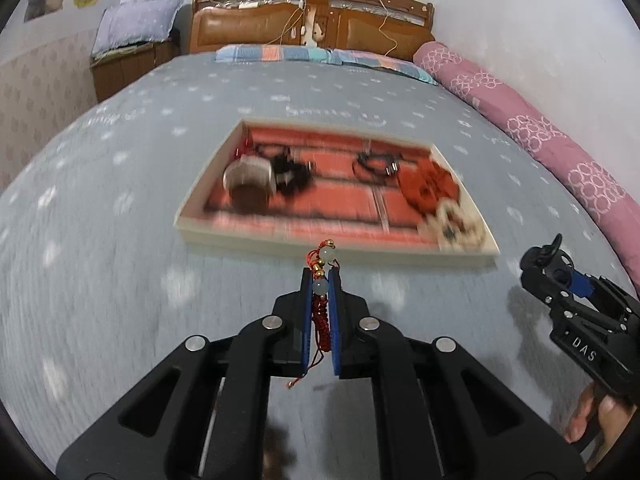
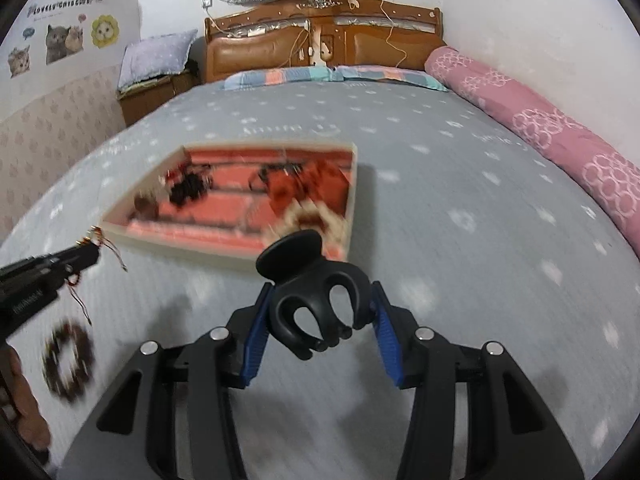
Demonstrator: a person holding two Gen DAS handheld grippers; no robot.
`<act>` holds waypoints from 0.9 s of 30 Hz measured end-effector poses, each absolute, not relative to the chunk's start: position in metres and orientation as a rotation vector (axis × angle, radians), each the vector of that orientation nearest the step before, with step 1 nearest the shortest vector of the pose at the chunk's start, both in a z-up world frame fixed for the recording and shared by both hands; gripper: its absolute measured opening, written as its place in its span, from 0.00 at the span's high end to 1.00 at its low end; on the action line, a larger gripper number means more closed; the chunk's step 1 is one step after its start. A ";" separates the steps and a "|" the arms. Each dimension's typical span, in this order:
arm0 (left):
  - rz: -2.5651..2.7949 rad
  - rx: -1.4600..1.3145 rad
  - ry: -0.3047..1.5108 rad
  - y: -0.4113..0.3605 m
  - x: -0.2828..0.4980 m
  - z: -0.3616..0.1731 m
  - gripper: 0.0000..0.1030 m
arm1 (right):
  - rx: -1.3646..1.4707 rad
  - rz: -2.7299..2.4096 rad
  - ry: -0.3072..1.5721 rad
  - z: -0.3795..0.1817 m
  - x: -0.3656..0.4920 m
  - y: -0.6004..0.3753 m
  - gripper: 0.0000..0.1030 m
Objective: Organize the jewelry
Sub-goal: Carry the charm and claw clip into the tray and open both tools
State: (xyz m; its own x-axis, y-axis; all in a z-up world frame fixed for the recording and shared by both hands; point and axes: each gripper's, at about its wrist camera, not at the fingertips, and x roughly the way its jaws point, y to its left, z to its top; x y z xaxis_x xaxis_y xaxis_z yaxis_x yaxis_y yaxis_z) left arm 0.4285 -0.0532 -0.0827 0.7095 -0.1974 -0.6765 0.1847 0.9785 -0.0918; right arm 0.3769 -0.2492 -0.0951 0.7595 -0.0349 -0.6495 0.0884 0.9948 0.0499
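Observation:
My left gripper point(image 1: 322, 280) is shut on a red braided cord bracelet point(image 1: 323, 312) with pale green beads, held above the grey bedspread just in front of the cream tray point(image 1: 192, 216). The tray has a red lining and holds black hair ties, a red scrunchie point(image 1: 430, 182) and other pieces. My right gripper point(image 2: 320, 300) is shut on a black claw hair clip point(image 2: 316, 300), held above the bed near the tray's point(image 2: 120, 216) front right corner. The left gripper point(image 2: 86, 254) also shows in the right wrist view with the bracelet, and the right gripper point(image 1: 548, 260) shows in the left wrist view.
A dark beaded bracelet point(image 2: 68, 360) lies on the bedspread at the lower left of the right wrist view. A pink bolster point(image 1: 520, 120) runs along the right wall. Pillows and a wooden headboard point(image 1: 312, 20) are at the far end, with a bedside cabinet point(image 1: 120, 68) at the left.

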 end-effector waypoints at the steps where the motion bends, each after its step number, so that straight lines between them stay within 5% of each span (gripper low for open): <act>1: -0.202 -0.001 0.747 -0.055 0.442 -0.080 0.94 | 0.084 -0.065 0.702 -0.093 0.387 -0.246 0.54; 14: -0.099 0.080 0.806 -0.052 0.564 -0.099 0.94 | 0.088 -0.117 0.734 -0.098 0.503 -0.226 0.54; 27: -0.089 0.123 0.823 -0.051 0.585 -0.115 0.94 | 0.096 -0.128 0.824 -0.138 0.534 -0.230 0.54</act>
